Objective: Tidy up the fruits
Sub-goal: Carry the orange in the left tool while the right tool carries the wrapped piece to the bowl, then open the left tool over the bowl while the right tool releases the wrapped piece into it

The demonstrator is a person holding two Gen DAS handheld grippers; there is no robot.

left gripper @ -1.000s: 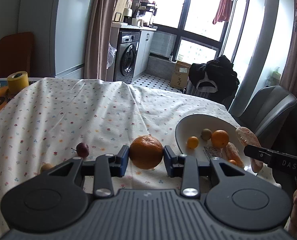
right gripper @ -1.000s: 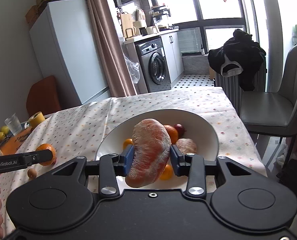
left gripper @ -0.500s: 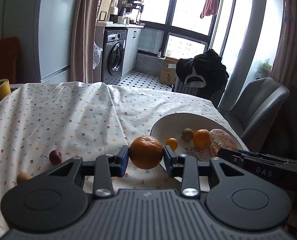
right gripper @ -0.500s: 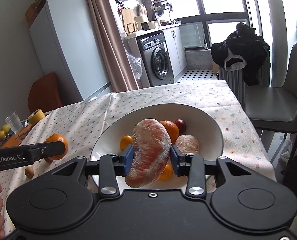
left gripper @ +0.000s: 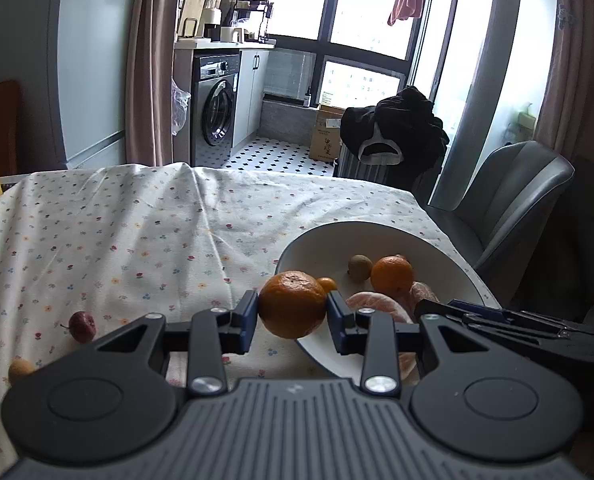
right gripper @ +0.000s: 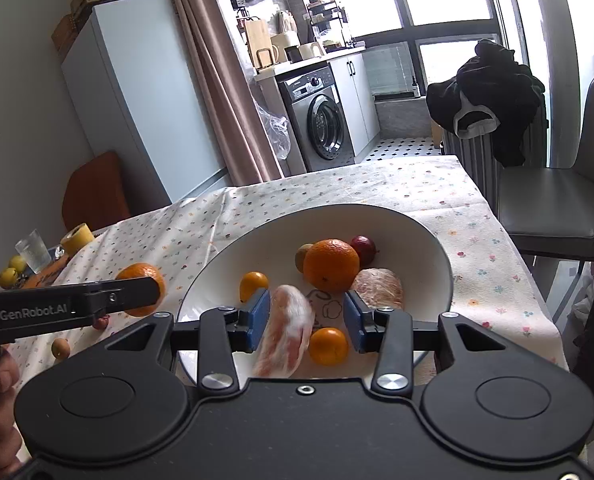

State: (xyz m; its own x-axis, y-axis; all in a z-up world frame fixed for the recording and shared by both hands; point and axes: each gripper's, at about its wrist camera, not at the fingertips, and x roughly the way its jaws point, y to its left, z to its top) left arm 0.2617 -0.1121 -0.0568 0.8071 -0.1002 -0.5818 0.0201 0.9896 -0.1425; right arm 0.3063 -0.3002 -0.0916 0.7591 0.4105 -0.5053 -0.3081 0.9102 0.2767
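The left gripper (left gripper: 293, 316) grips an orange (left gripper: 292, 305) by the bowl (right gripper: 425, 236); the right gripper (right gripper: 305, 320) hangs open over it, a peeled fruit piece (right gripper: 285, 330), blurred, between its fingers.

washing machine (left gripper: 217, 118) | grey chair (right gripper: 553, 204) | yellow tape roll (right gripper: 77, 239) | glass (right gripper: 33, 250) | black jacket (left gripper: 393, 128)

Bowl (right gripper: 437, 248) on the worktop (left gripper: 137, 232), holding fruit; left of it on the worktop, two small fruits (left gripper: 82, 326); chair (left gripper: 509, 204) behind, at right.
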